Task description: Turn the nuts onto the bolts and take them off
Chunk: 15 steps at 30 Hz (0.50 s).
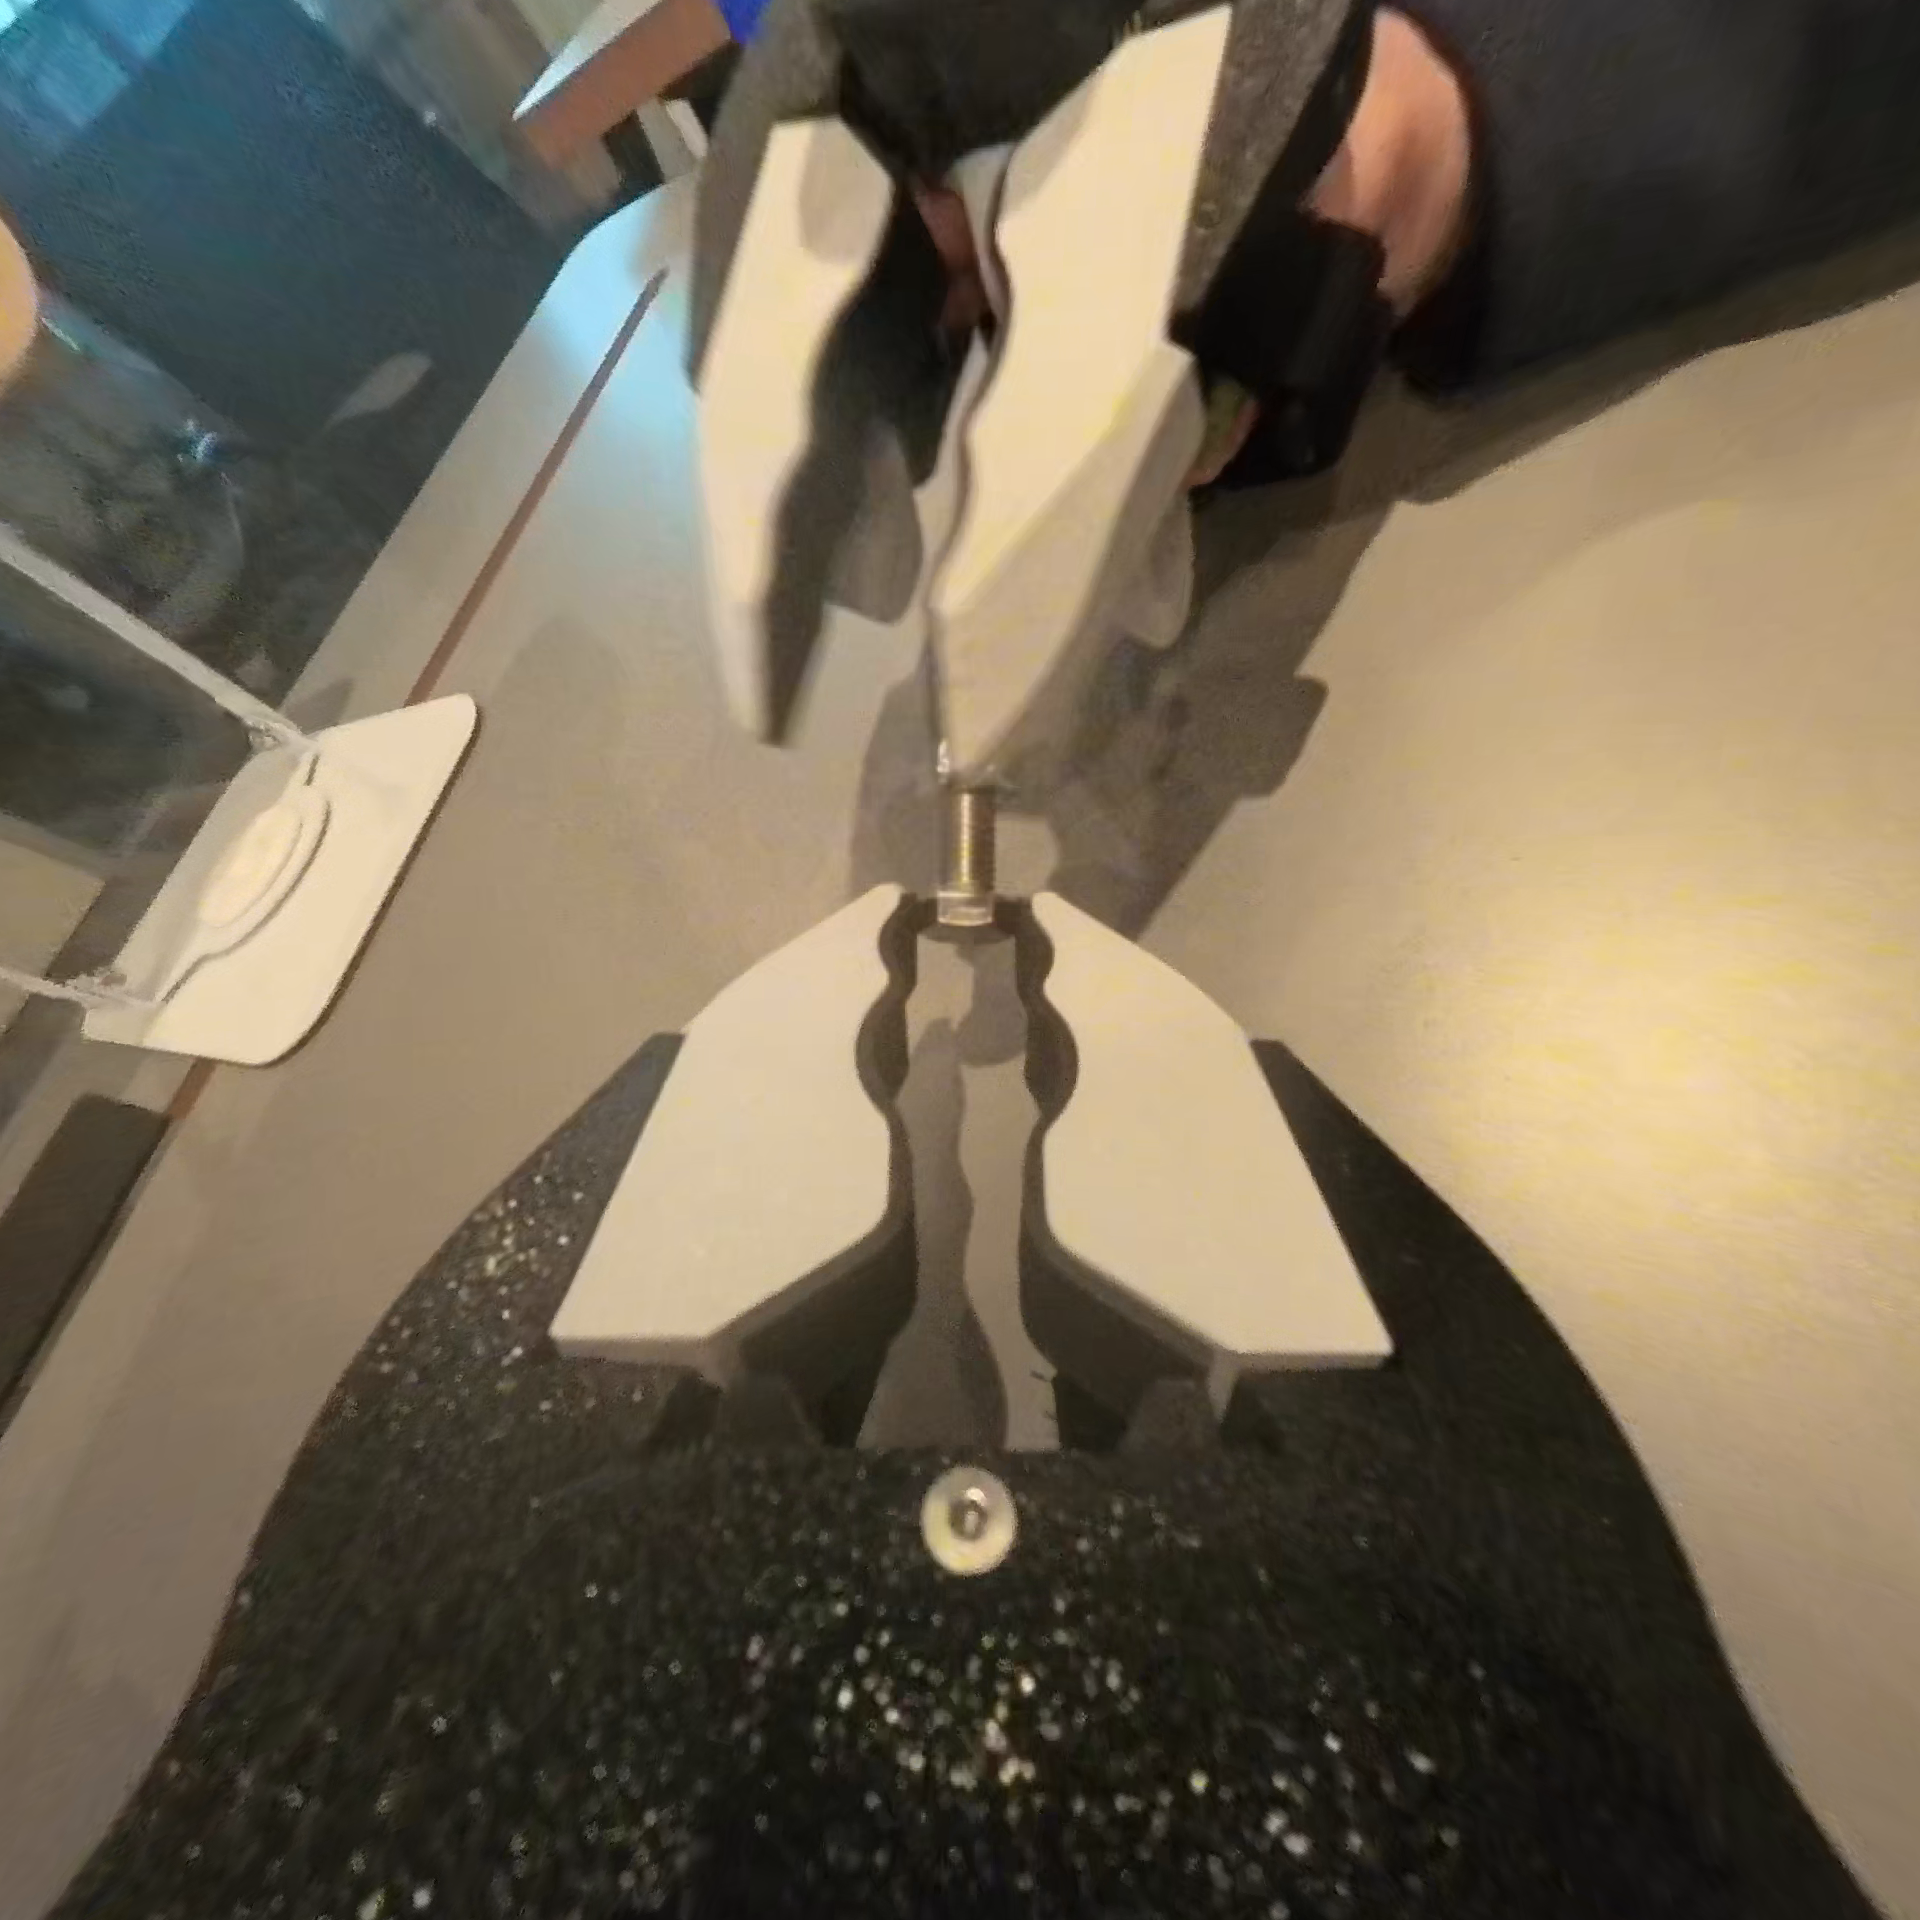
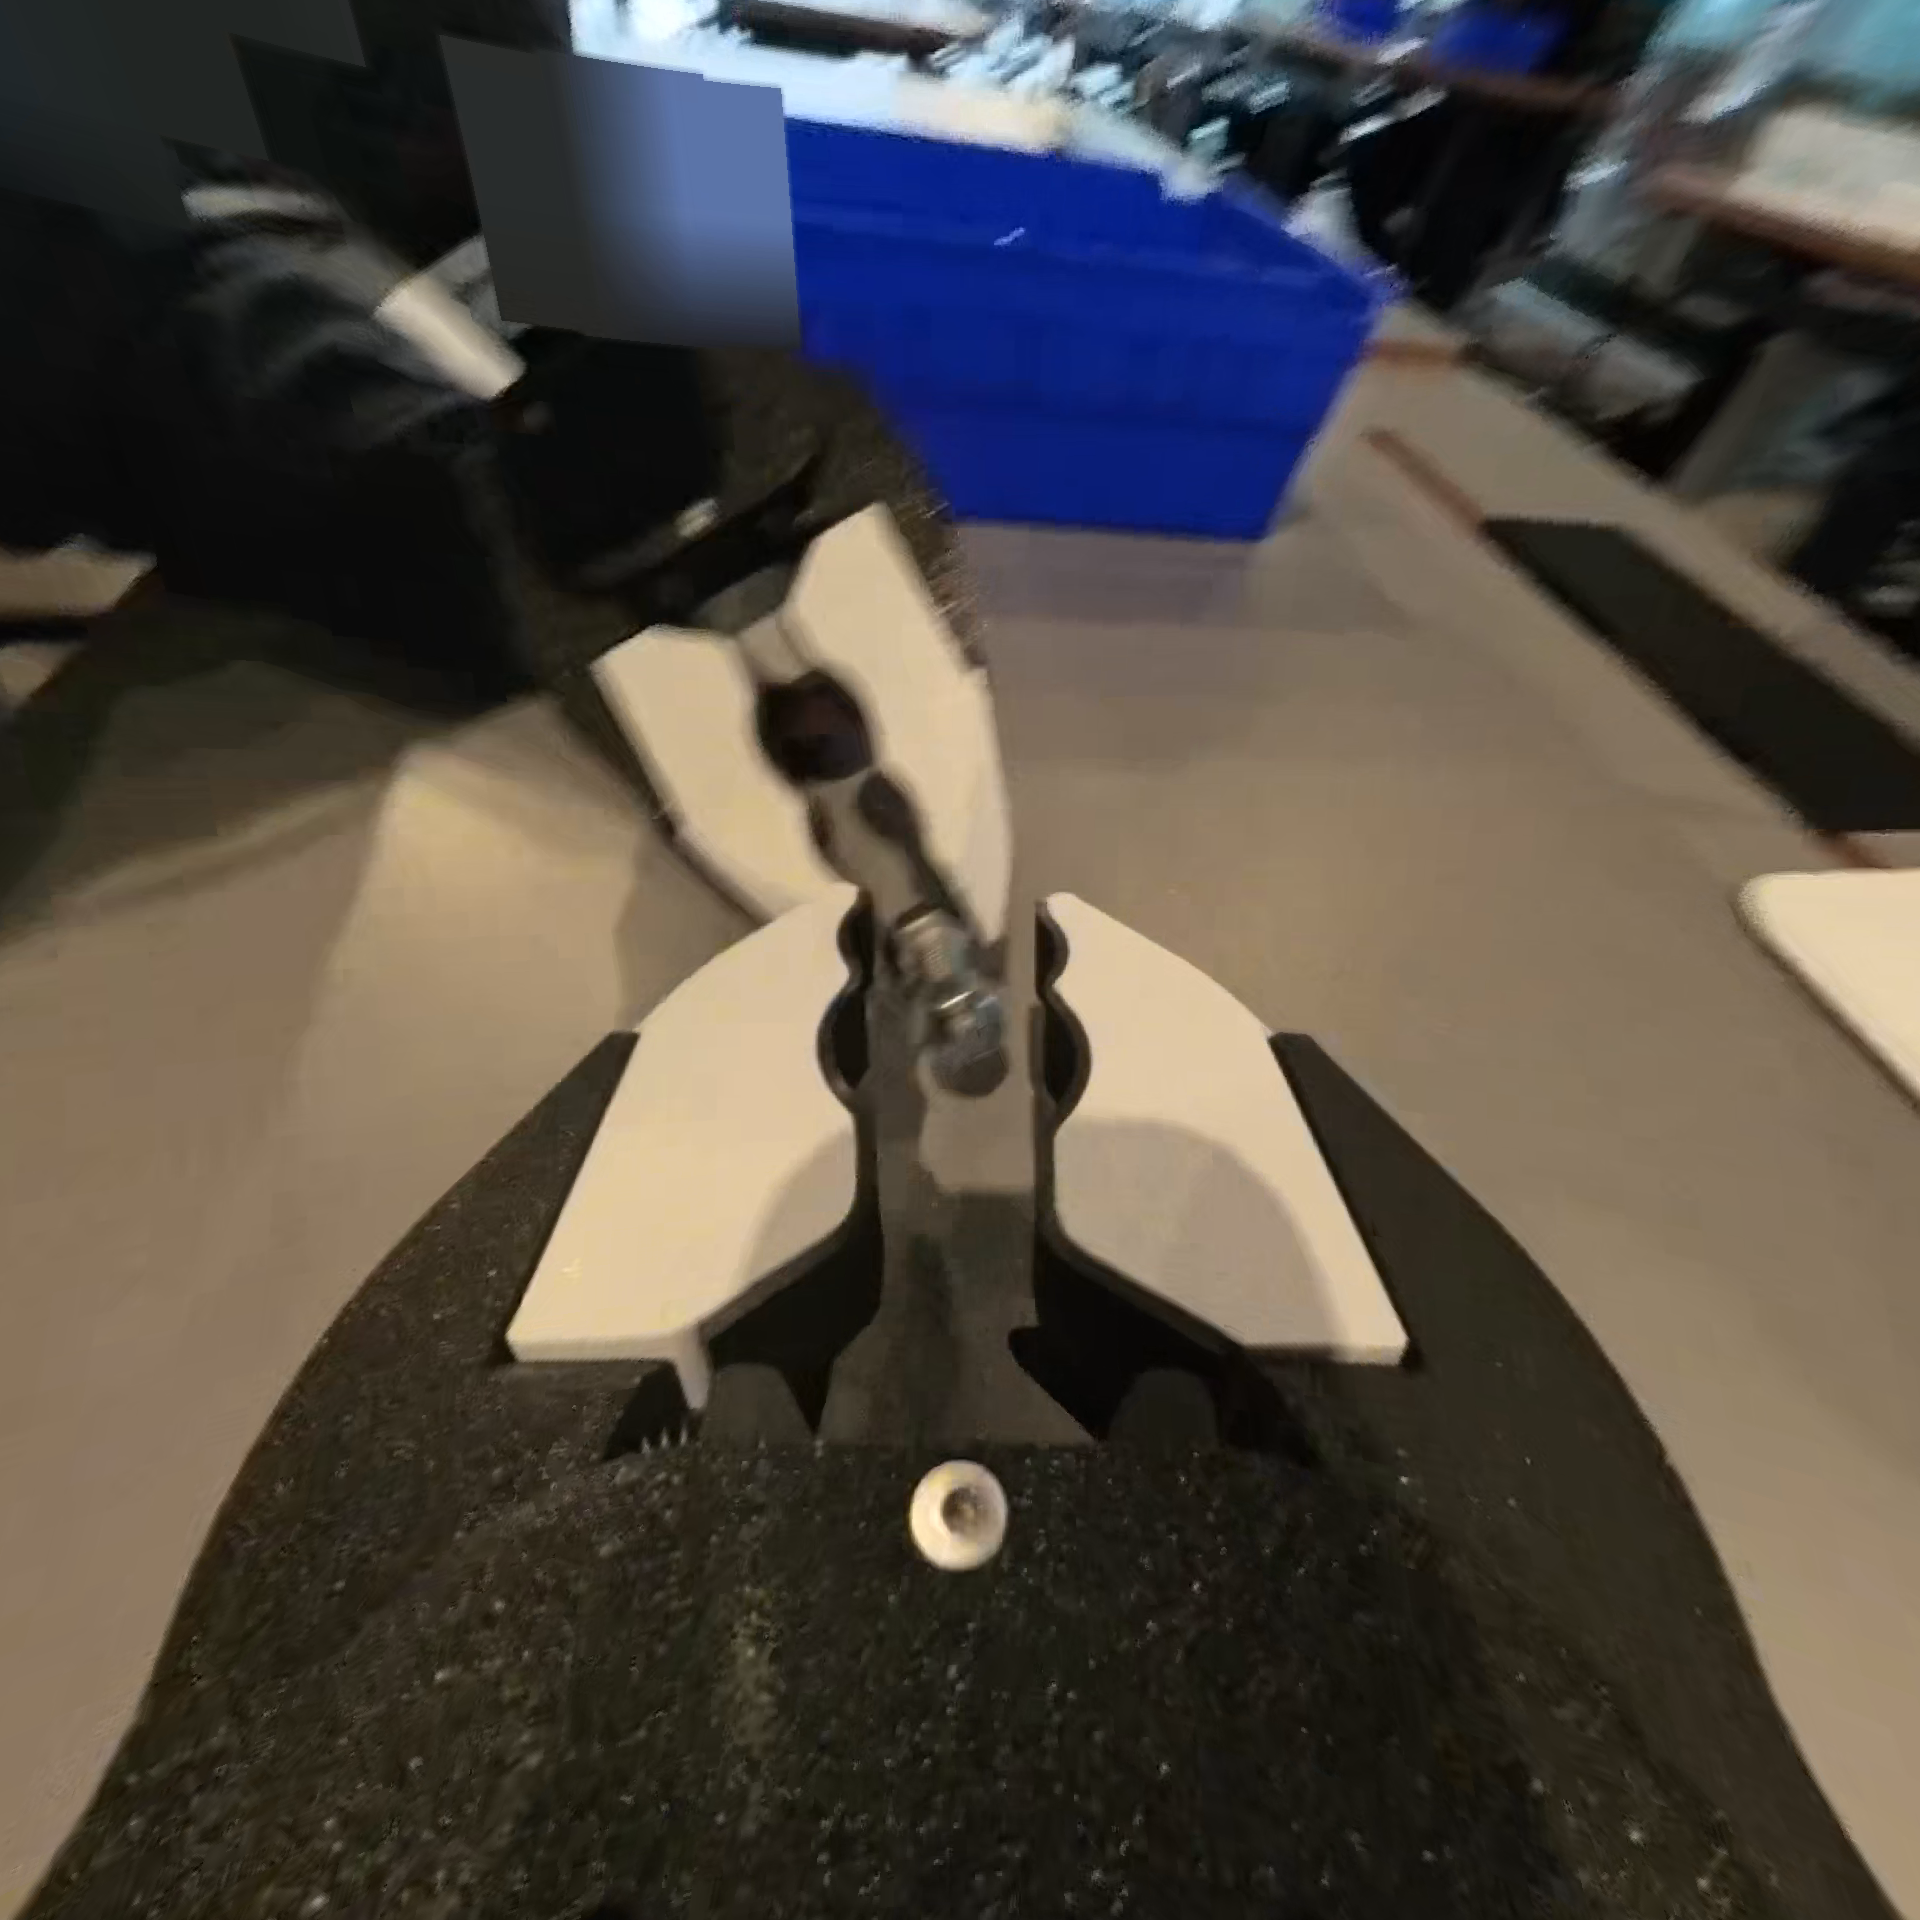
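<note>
A pale table [image 1: 1558, 935] fills both views, with a white stand base [image 1: 281, 883] at its edge and a blue bin [image 2: 1060, 353] further back. Above the table the two grippers meet tip to tip. The left gripper [image 1: 961, 914] is clamped on the head end of a small steel bolt [image 1: 964, 857], whose threaded shank points away toward the right gripper [image 2: 945, 935]. That one stands apart in its own view, its jaws either side of the bolt's free end without clearly touching; I cannot tell whether a nut sits there. The bolt looks light, rigid and slick, so a firm pinch across the flat sides of the head should stop it spinning.
</note>
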{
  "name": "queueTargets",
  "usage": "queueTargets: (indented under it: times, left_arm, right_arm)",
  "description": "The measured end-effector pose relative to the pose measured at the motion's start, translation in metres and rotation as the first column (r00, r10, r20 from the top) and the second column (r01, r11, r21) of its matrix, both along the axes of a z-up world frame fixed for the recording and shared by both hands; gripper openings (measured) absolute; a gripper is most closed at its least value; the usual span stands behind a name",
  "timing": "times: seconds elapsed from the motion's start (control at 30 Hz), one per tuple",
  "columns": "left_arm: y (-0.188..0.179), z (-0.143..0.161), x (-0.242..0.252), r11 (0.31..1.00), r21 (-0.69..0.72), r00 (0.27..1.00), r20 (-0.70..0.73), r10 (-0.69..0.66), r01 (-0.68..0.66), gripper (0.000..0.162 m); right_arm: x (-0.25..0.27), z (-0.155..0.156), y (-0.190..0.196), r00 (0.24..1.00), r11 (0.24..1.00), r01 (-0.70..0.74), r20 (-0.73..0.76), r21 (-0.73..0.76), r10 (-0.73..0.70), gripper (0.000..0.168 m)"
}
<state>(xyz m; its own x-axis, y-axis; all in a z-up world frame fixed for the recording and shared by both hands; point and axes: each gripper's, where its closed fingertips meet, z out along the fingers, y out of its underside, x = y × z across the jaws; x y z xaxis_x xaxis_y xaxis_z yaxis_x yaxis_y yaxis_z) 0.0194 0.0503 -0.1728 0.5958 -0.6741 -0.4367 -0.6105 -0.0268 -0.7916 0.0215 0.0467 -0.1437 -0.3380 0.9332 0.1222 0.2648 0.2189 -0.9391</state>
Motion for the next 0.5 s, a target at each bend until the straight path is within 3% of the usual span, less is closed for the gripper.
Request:
queueTargets:
  times: [0.1, 0.37, 0.4, 0.47, 0.5]
  left_arm:
    - [-0.001, 0.002, -0.001, 0.999, -0.037, 0.999, 0.045, -0.016, 0.018, 0.018]
    - [-0.003, -0.006, -0.003, 0.994, -0.104, 0.999, 0.03, -0.037, 0.04, 0.017]
    - [-0.002, -0.006, -0.003, 0.992, -0.118, 0.999, 0.036, -0.035, 0.039, 0.017]
    - [-0.002, -0.007, -0.004, 0.989, -0.139, 0.998, 0.045, -0.036, 0.042, 0.018]
    - [-0.002, -0.007, -0.004, 0.989, -0.143, 0.998, 0.047, -0.036, 0.043, 0.018]
  right_arm:
    - [0.01, -0.008, -0.014, 0.994, 0.994, -0.102, 0.029, 0.043, 0.101, 0.029]
    - [0.004, -0.013, -0.012, 0.998, 0.991, -0.056, 0.034, 0.123, 0.052, 0.034]
    - [0.004, -0.015, -0.013, 0.997, 0.99, -0.067, 0.051, 0.122, 0.062, 0.031]
    - [0.011, -0.023, -0.024, 0.982, 0.981, -0.161, 0.117, 0.109, 0.148, 0.005]
    - [0.013, -0.024, -0.027, 0.978, 0.978, -0.181, 0.126, 0.106, 0.167, 0.001]
